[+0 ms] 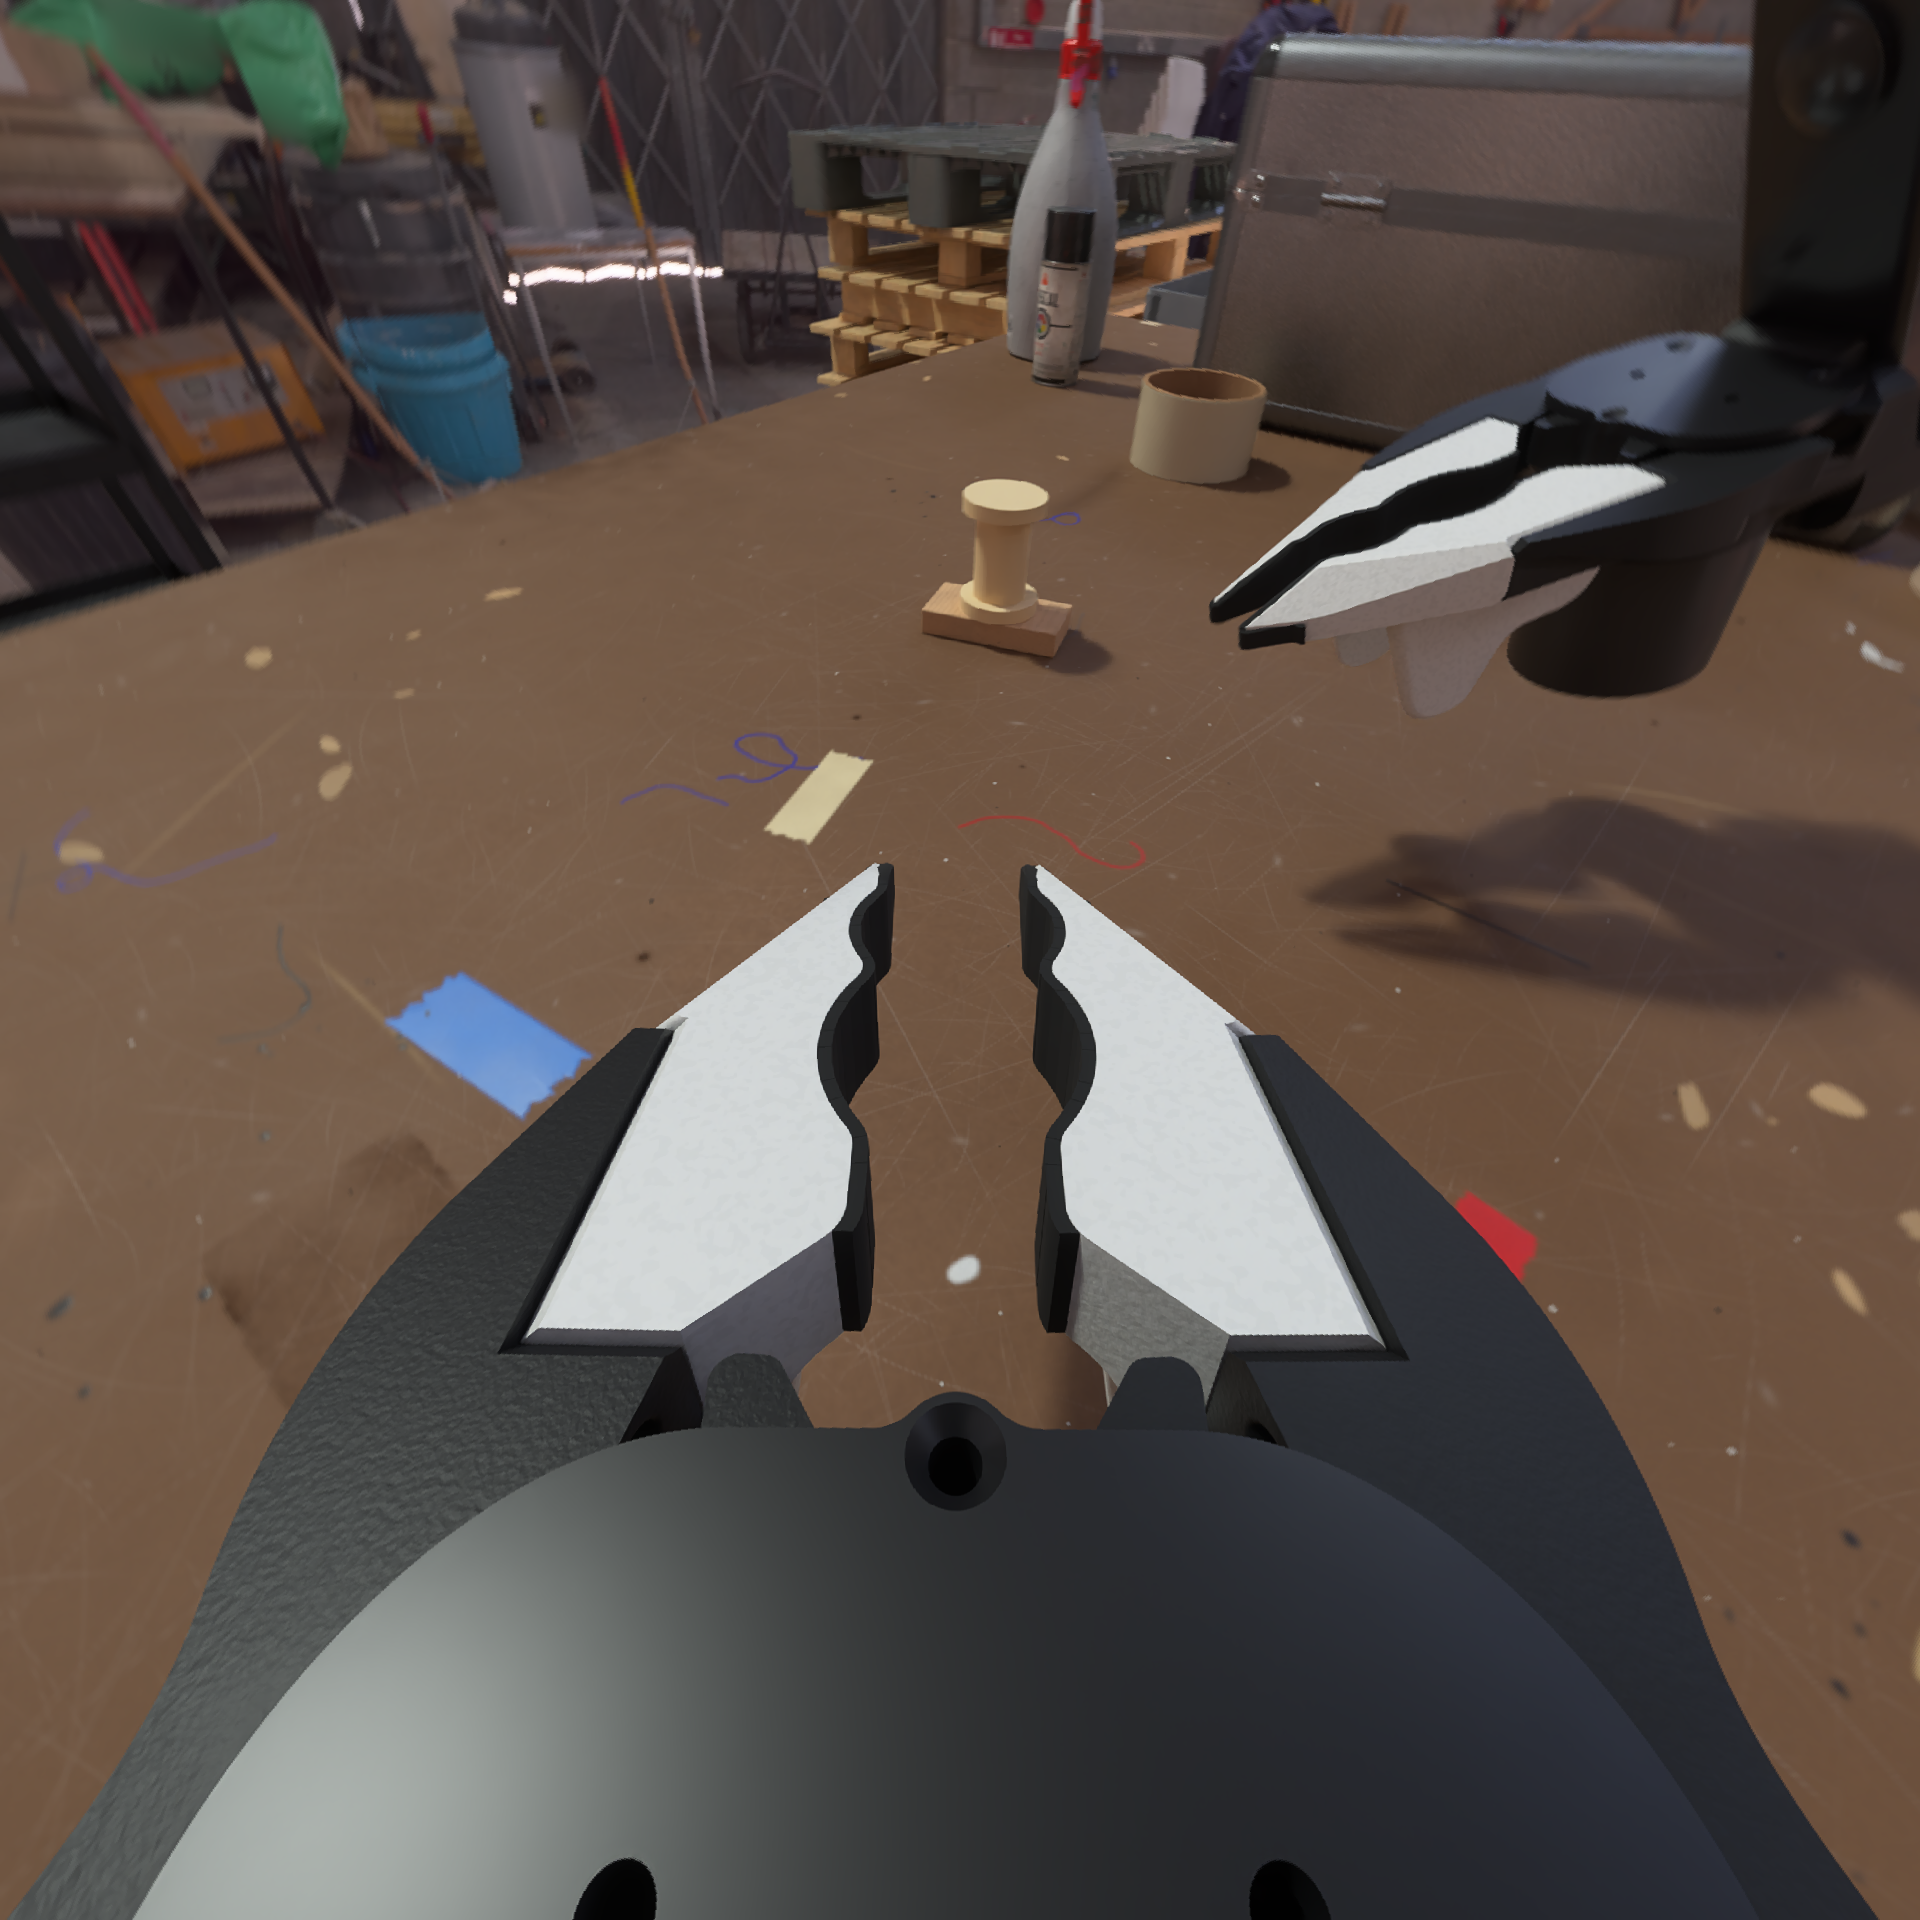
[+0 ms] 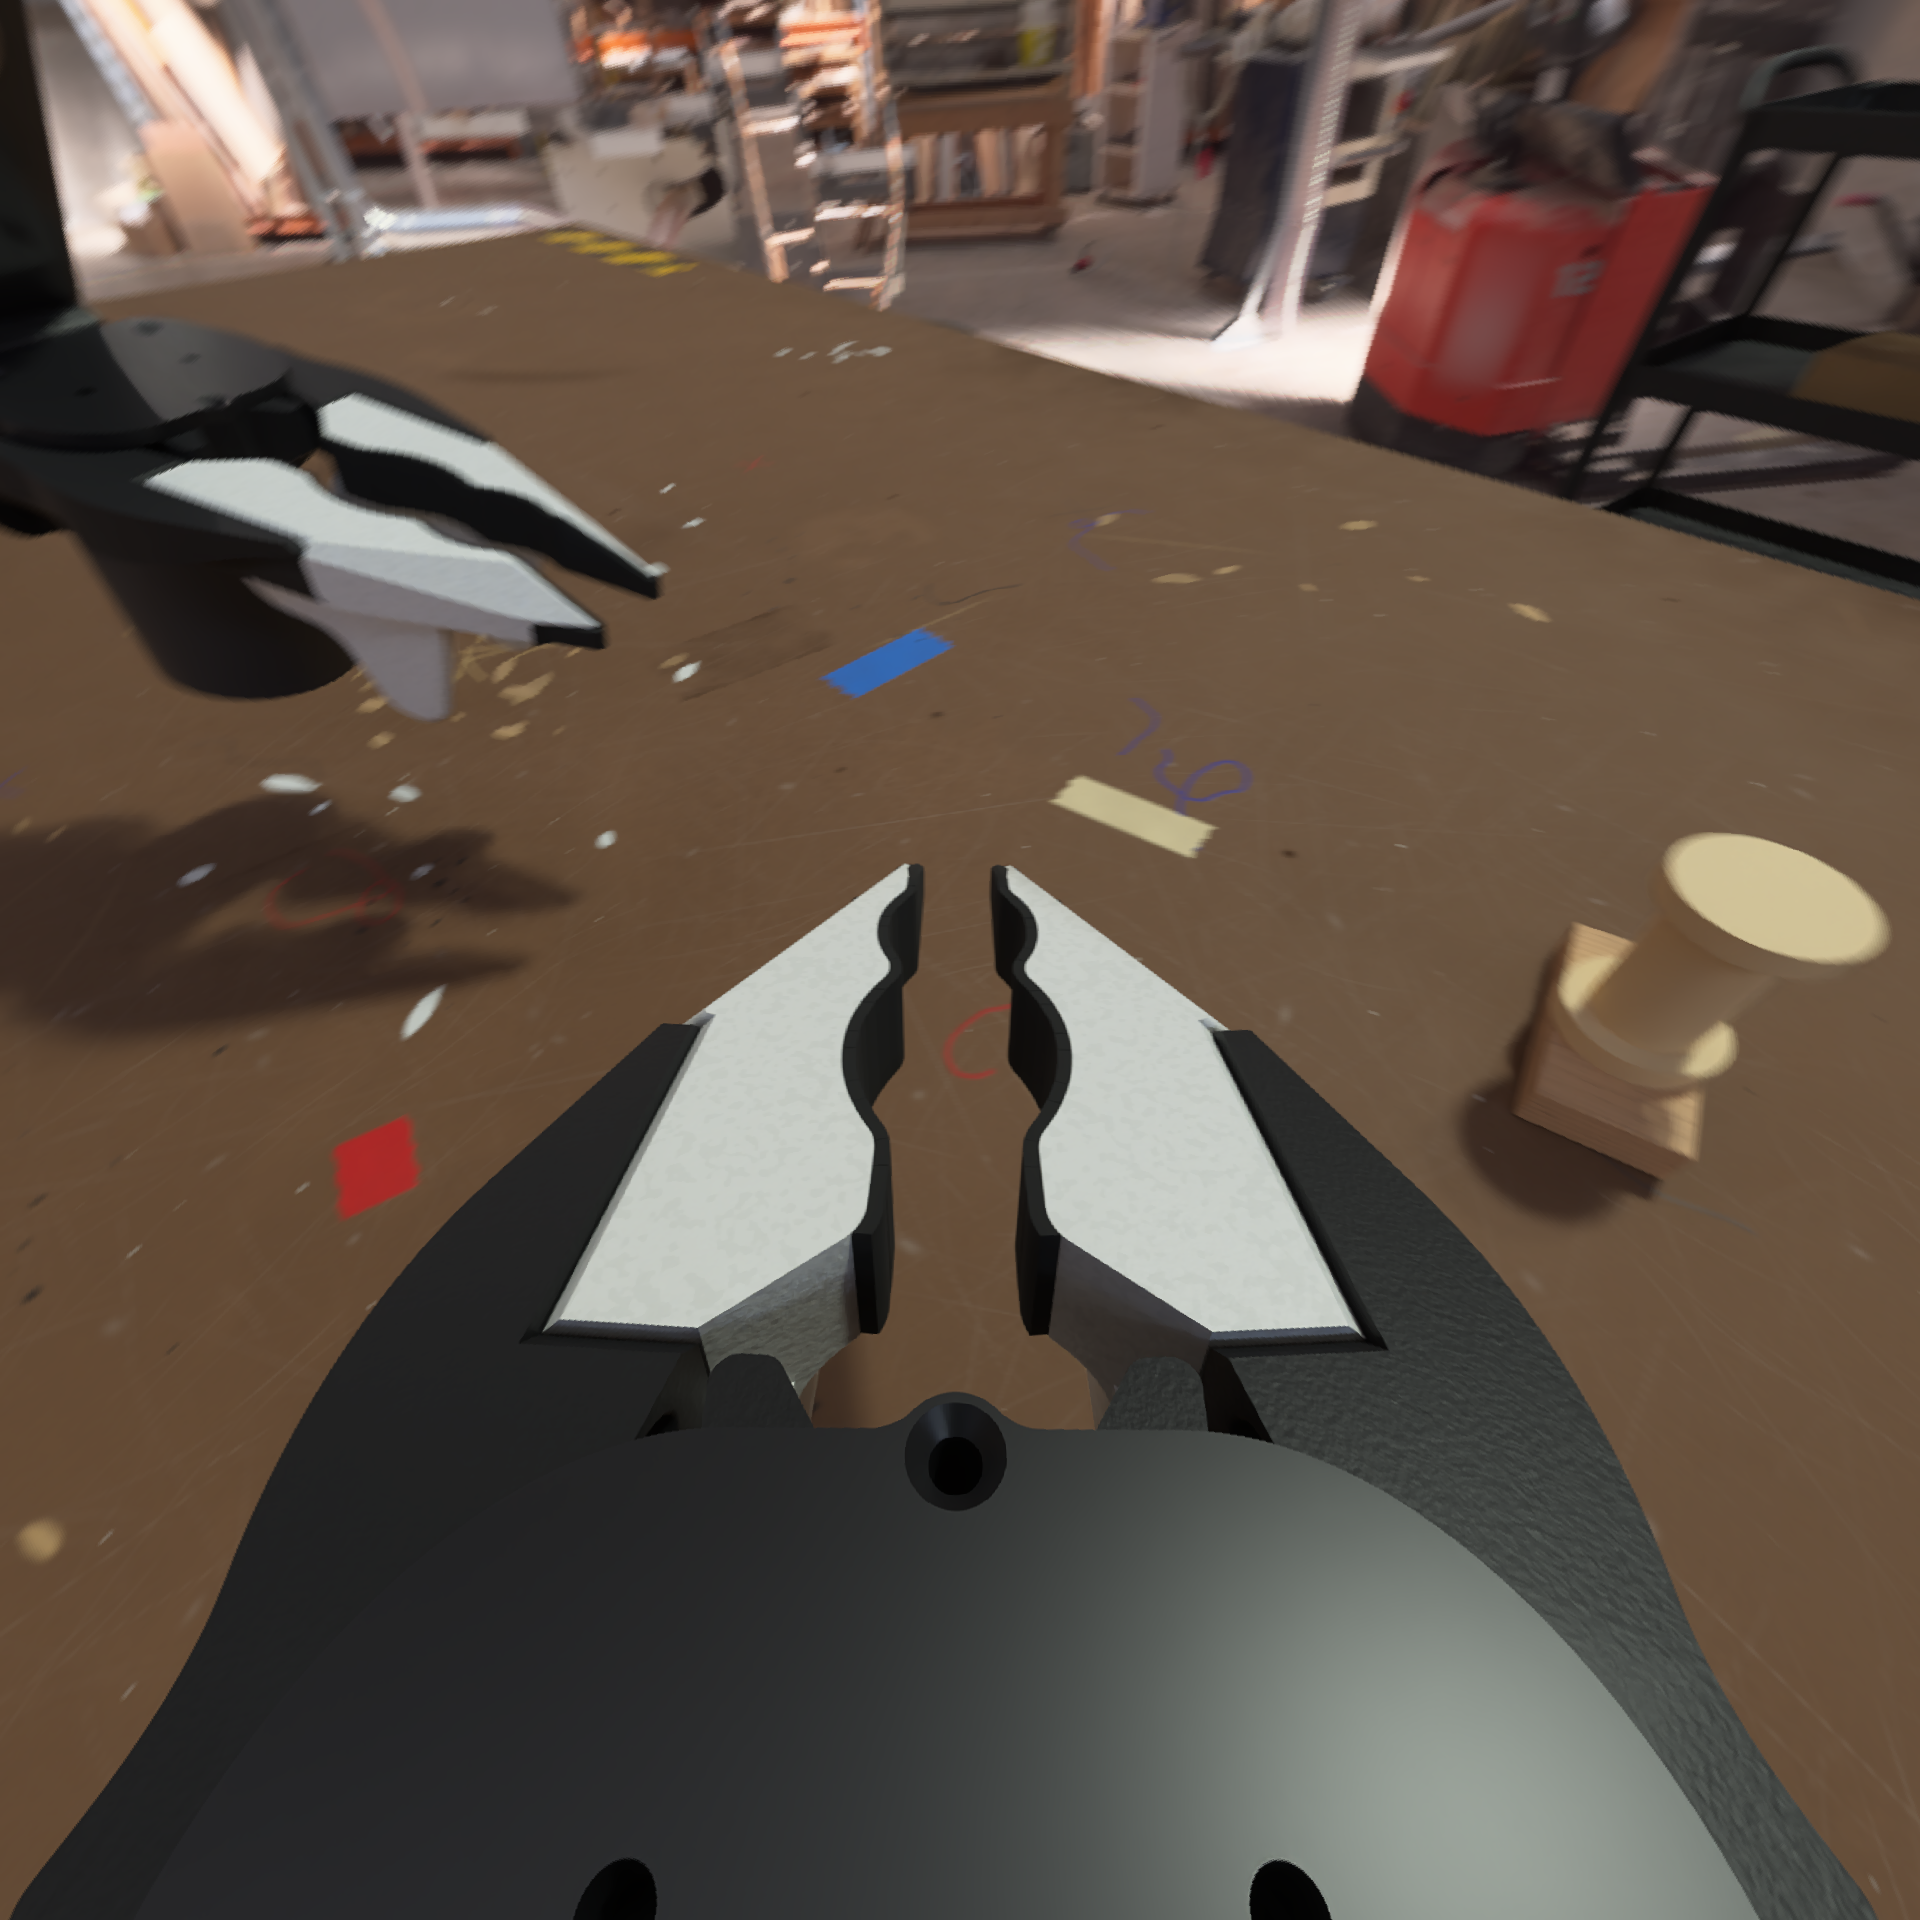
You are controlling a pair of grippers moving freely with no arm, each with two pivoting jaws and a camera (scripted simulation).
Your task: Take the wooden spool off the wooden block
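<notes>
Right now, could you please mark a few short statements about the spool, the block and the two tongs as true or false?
1. The pale wooden spool stands upright on the flat wooden block. True.
2. The left tongs grip the spool. False: they are open, empty, well short of it.
3. The right tongs hold nothing. True.
4. The blue tape strip lies under the block. False: it lies apart on the brown table.
</notes>
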